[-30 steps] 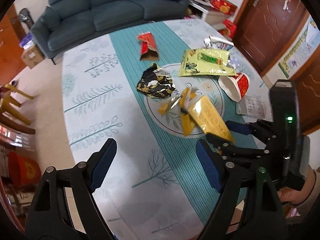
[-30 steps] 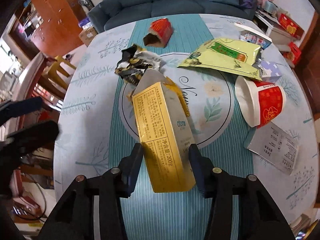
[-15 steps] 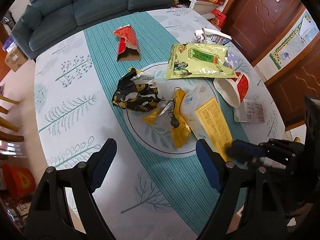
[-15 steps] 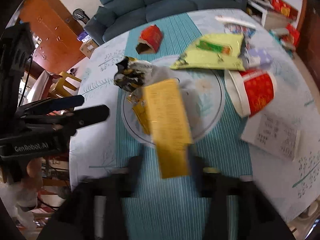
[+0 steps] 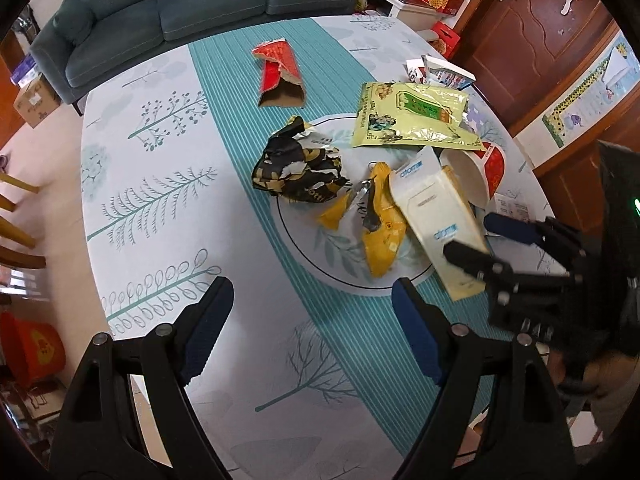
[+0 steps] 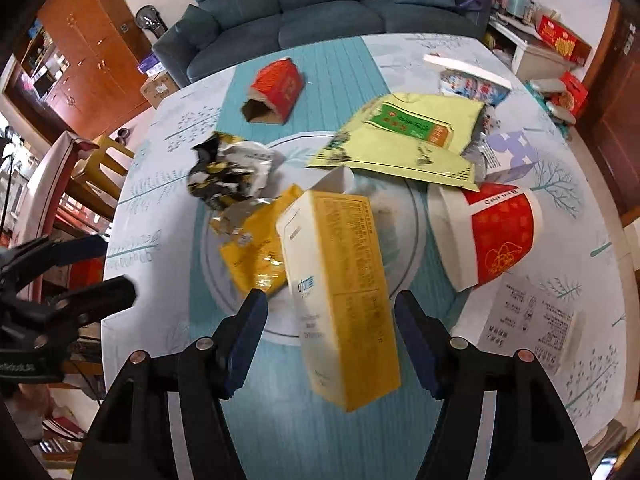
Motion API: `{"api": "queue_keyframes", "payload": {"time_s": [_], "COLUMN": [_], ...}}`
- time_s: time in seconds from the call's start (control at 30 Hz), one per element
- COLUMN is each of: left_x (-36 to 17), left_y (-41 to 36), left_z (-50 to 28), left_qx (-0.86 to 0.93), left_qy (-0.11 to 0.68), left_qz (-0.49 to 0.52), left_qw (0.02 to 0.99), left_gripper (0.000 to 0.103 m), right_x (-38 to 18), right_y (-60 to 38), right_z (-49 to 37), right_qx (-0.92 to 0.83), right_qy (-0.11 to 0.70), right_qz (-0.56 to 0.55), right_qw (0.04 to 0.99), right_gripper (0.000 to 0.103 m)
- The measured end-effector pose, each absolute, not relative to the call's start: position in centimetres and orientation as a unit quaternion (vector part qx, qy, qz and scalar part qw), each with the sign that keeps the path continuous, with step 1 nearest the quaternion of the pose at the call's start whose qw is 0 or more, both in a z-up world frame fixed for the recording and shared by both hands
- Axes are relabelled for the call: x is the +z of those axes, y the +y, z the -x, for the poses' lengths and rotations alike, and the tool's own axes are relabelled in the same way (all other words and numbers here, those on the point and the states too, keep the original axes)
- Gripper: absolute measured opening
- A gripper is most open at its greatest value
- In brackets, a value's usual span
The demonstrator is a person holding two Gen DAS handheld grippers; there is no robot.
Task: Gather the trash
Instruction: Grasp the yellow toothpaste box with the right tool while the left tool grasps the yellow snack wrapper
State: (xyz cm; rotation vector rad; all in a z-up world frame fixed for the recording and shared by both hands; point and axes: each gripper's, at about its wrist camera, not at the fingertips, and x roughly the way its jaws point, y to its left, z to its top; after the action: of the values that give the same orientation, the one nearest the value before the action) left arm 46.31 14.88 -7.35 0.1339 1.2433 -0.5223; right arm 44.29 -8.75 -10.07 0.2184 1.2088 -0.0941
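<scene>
Trash lies on a round table (image 5: 132, 200). A yellow and white carton (image 6: 340, 280) lies between the open fingers of my right gripper (image 6: 330, 336), not gripped; it also shows in the left wrist view (image 5: 436, 216). Beside it are a crumpled yellow wrapper (image 6: 256, 256), a black crumpled bag (image 5: 298, 168), a red box (image 5: 278, 74), a yellow-green pouch (image 5: 412, 116) and a red paper cup (image 6: 492, 236). My left gripper (image 5: 308, 328) is open and empty above the table's near side. The right gripper also appears in the left wrist view (image 5: 484, 236).
A printed receipt (image 6: 532, 320) lies at the right edge of the table. A blue sofa (image 5: 180, 12) stands beyond the table, wooden chairs (image 6: 92, 172) at the left, a door (image 5: 540, 20) at the right. A small white and blue packet (image 6: 468, 76) lies at the far right.
The right gripper has opened and let go of the yellow carton, which now lies tipped on its side between the fingers. The left gripper has shifted its view over the table, still open.
</scene>
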Motion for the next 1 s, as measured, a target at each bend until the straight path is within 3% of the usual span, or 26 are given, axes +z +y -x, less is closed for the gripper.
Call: {"api": "queue_keyframes", "payload": {"time_s": [0.4,0.47,0.5,0.7,1.0], "left_x": [-7.0,-7.1,-7.3,-8.8,-13.1], "left_y": [12.4,11.5,11.1,8.5,3.2], "left_z": [-46.9,-47.0,-47.1,-48.2,-48.5], "left_qx": [-0.263,-0.267,-0.27,-0.281,-0.287], "left_qy": [0.569,0.569,0.57,0.58,0.579], "left_qz": [-0.069,-0.072,-0.073,-0.086,-0.207], "left_qw": [0.776,0.774,0.773,0.759,0.734], "left_gripper": [0.079,0.079,0.079,0.079,0.079], "right_x": [-14.3,-15.0,-15.1,-14.6,-12.7], "right_y": [-10.4,-10.1,-10.1,-11.7,-13.6], "right_z": [-46.3,-46.2,-46.0,-43.8,-38.9], "right_qx": [-0.058,-0.065,-0.069,-0.074,-0.077], "right_qy": [0.609,0.619,0.617,0.603,0.577], "right_qz": [-0.098,-0.084,-0.08,-0.138,-0.216], "right_qw": [0.785,0.778,0.78,0.782,0.784], "right_gripper": [0.068,0.061,0.049,0.049,0.049]}}
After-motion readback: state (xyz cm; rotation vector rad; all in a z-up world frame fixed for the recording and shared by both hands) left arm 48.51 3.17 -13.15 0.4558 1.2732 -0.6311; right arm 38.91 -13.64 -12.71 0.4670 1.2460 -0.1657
